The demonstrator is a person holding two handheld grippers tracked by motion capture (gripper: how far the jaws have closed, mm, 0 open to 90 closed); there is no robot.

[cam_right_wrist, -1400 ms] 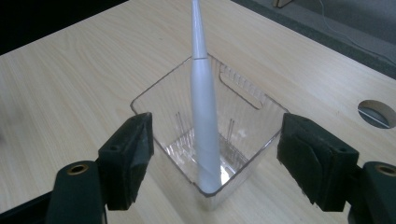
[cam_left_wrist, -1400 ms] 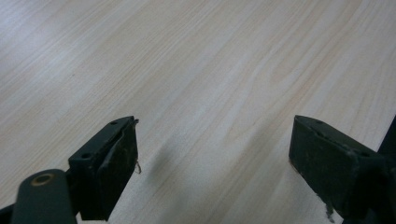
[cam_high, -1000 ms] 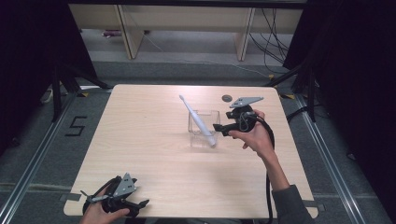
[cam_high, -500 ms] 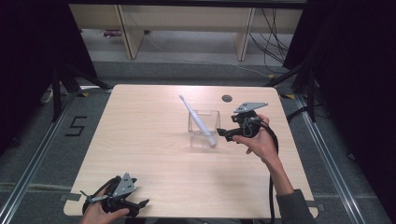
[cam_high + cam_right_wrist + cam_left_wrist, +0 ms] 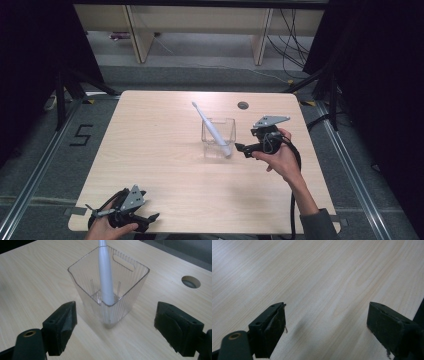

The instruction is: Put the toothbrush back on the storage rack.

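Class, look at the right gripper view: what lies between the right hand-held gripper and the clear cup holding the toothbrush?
Nothing: bare table separates the open right hand-held gripper from the cup with the toothbrush; the right gripper view shows this.

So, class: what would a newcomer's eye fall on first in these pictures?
A white electric toothbrush leans in a clear ribbed plastic cup mid-table on the pale wooden table. The right gripper sits just beside the cup, jaws open. The left gripper rests at the near edge, open too.
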